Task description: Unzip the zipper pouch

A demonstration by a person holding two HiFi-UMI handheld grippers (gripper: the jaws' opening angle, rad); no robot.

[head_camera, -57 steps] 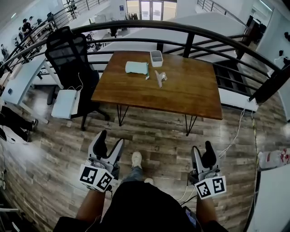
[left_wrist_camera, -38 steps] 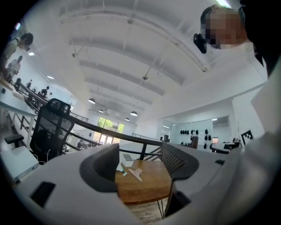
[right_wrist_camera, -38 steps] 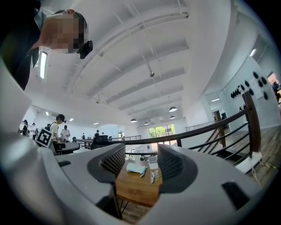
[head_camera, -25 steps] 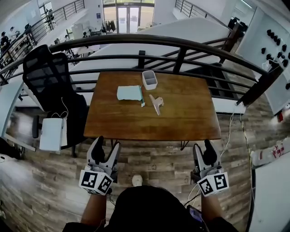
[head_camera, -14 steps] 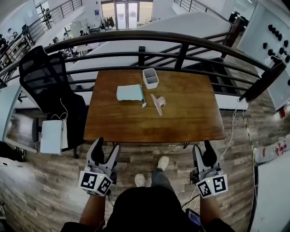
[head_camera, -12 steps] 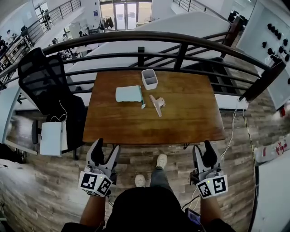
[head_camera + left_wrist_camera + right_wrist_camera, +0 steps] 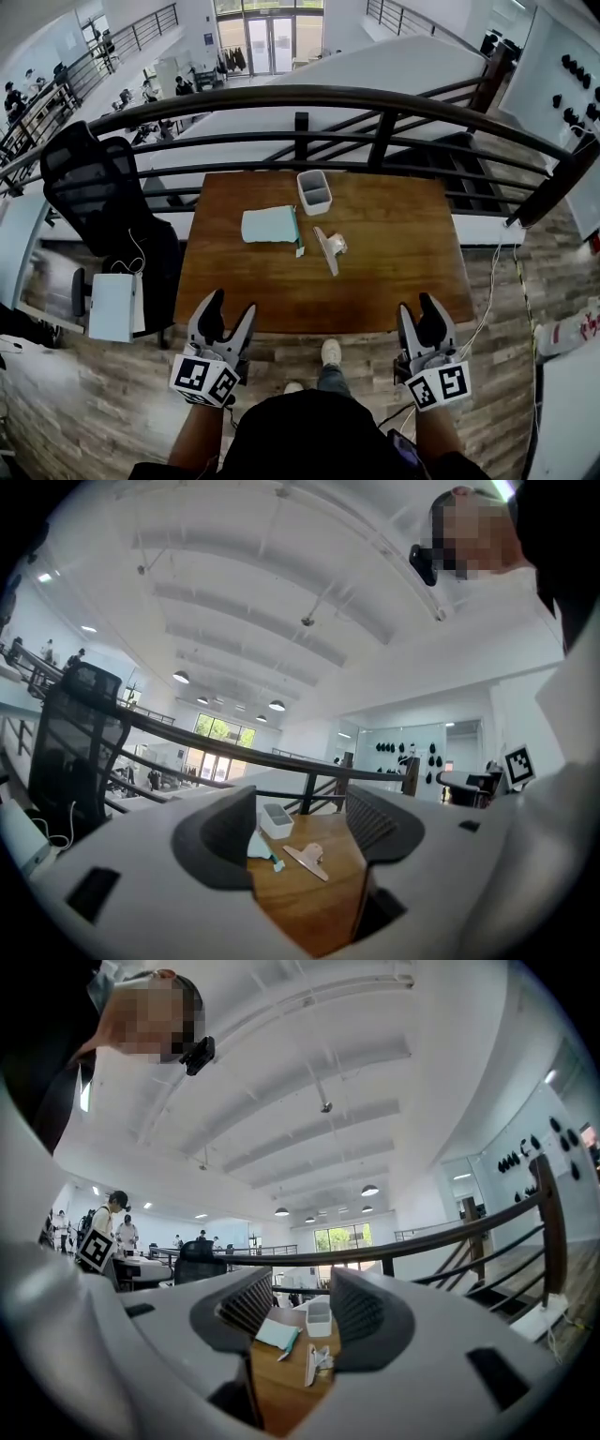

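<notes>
Since a second ago both claws have neared the tabletop's point(image 7: 394, 272) front edge. The left claw point(image 7: 232, 305) is spread, empty; the right claw point(image 7: 417, 305) has just been closing slightly, remains apart, empty. The pouch point(image 7: 269, 225), probably zipped, lies rear-left, with bare wood ahead.

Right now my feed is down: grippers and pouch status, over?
Left gripper open, empty. Right gripper open, empty, fingers just closed in slightly. Pouch flat on table, untouched, beside clip. Nothing in the way.

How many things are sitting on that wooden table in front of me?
3. A teal zipper pouch lies left of centre, a small white bin stands farther back near the far edge, and a clip lies right of the pouch. Nothing looks hidden.
</notes>
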